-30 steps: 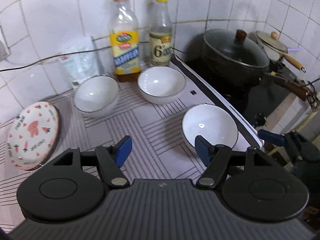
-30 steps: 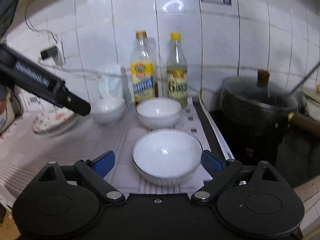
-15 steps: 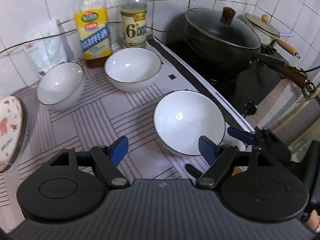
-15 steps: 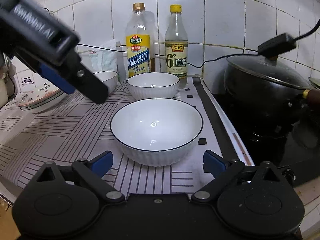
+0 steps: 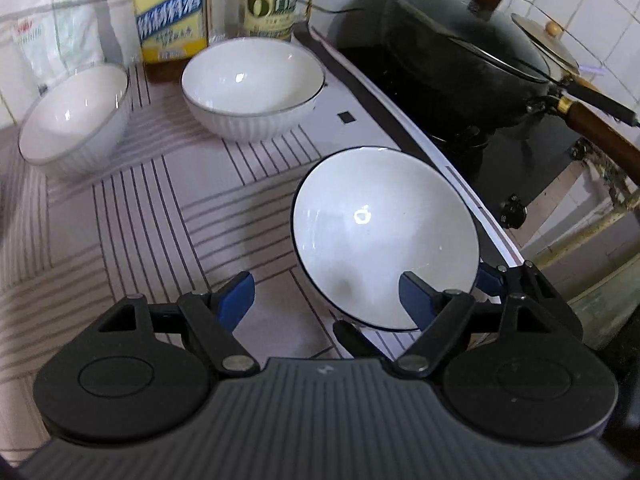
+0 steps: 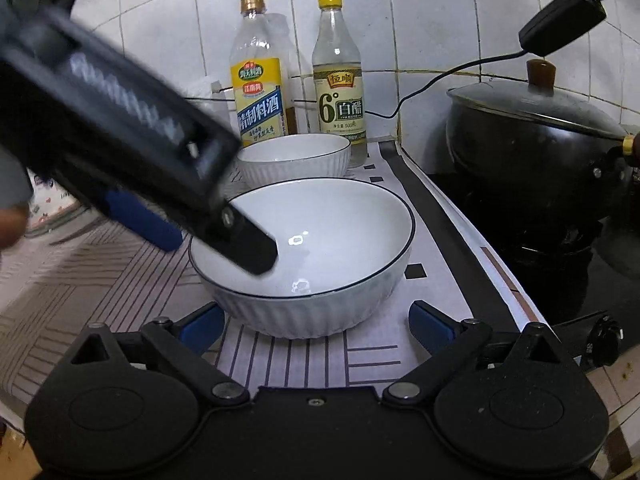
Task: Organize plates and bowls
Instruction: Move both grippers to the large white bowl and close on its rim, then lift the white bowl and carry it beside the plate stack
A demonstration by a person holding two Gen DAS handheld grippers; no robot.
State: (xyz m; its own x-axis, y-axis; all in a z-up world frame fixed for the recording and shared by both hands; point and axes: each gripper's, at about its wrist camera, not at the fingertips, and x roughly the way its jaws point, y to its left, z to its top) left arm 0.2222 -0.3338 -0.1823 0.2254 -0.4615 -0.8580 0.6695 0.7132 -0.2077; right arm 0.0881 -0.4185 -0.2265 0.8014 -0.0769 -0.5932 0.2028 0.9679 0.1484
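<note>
Left gripper (image 5: 326, 294), lower centre of its wrist view, stands wide with one blue finger (image 5: 418, 300) over the near rim of the largest white bowl (image 5: 384, 236); whether it touches cannot be told. Right gripper (image 6: 316, 326) is spread wide, nothing pressed, its fingers flanking the same bowl (image 6: 332, 240) at frame centre. Two smaller white bowls (image 5: 252, 80) (image 5: 74, 114) sit at upper left on the striped mat (image 5: 132, 208), before the cooking-wine bottle (image 6: 258, 80) and vinegar bottle (image 6: 340, 76). Black lidded wok (image 5: 464, 56) occupies upper right.
</note>
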